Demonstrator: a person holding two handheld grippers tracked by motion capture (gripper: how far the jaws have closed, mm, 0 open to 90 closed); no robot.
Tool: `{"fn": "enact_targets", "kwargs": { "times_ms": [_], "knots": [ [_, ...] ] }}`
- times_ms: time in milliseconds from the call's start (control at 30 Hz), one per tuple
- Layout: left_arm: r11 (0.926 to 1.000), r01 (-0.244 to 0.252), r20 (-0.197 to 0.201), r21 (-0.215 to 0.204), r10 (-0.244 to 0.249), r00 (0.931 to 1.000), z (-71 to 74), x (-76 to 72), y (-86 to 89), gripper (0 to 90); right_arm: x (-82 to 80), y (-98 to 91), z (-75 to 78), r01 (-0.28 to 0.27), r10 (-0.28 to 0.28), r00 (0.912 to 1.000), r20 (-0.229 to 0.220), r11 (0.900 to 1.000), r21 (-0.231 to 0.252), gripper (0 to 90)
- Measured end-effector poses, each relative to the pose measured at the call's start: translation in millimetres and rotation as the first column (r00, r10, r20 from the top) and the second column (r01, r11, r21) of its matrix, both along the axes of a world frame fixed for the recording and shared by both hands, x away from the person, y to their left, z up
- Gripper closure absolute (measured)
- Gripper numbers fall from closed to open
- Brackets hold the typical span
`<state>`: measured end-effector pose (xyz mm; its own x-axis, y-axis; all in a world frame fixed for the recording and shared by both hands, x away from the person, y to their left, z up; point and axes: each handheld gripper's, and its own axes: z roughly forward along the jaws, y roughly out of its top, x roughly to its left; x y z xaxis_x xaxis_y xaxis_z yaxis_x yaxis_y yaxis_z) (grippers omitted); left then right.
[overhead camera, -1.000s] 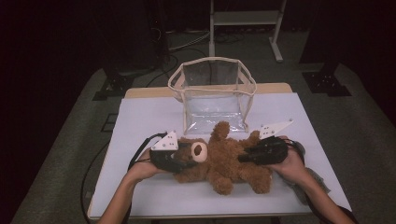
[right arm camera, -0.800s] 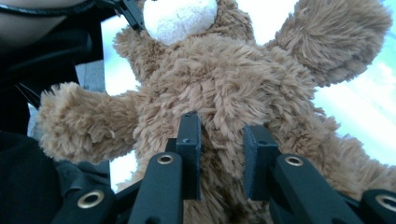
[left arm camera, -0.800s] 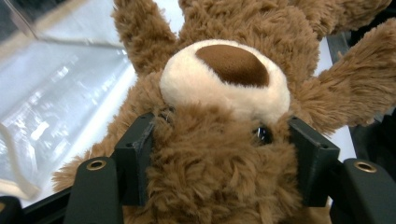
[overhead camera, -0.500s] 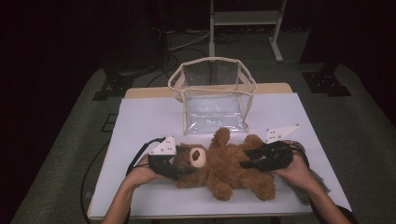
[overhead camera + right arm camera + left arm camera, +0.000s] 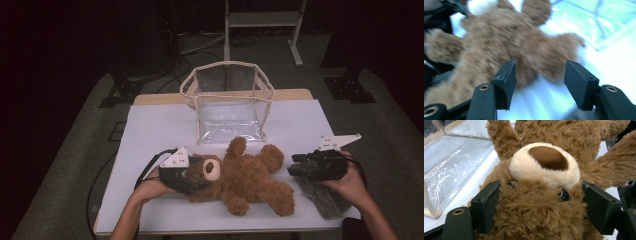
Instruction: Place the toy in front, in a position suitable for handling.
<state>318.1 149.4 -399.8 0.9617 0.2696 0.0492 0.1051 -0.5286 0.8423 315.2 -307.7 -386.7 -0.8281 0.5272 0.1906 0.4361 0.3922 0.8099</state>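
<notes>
1. A brown teddy bear lay on its back on the white table, head toward the person's left, legs toward the right, just in front of a clear plastic bag that stood open near the table's far edge

2. The left gripper sat at the bear's head, held by the left hand. In the left gripper view its two black jaws stood on either side of the head, at eye level, with the fur bulging between and over them and the cream muzzle just beyond. The jaws had just been opening; whether the pads still pressed on the fur could not be told from the pictures

3. The right gripper, in the right hand, was clear of the bear, just beside its leg. Its jaws had just been opening, and in the right gripper view they stood spread wide with only bare table between them, the blurred bear beyond the tips

4. A grey cloth lay on the table under the right hand, near the front right corner
</notes>
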Motion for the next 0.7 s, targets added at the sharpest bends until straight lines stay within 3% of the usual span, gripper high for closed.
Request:
{"fn": "enact_targets", "kwargs": {
  "times_ms": [167, 467, 567, 700],
  "knots": [
    [1.0000, 0.002, 0.004, 0.002, -0.002, 1.0000, 0.1, -1.1, -0.6, 20.1, 2.2, -20.6, -12.4, 0.056, -0.056, 0.9984, -0.002, 0.9980, -0.028, 41.4],
    [1.0000, 0.006, 0.001, 0.001, -0.006, 1.0000, 0.0, -2.2, -0.2, 19.5, 9.7, -31.6, -44.8, 0.080, -0.082, 0.9964, -0.021, 0.9908, -0.109, 41.9],
    [1.0000, 0.006, -0.001, -0.002, -0.006, 1.0000, -0.4, -1.6, 0.1, 19.2, 9.2, -33.9, -59.0, 0.075, -0.081, 0.9963, -0.031, 0.9854, -0.153, 47.7],
    [1.0000, 0.005, -0.001, 0.000, -0.005, 1.0000, -0.2, -1.9, -0.5, 19.1, 9.0, -35.0, -68.6, 0.089, -0.096, 0.9946, -0.039, 0.9846, -0.150, 53.4]
  ]
}}
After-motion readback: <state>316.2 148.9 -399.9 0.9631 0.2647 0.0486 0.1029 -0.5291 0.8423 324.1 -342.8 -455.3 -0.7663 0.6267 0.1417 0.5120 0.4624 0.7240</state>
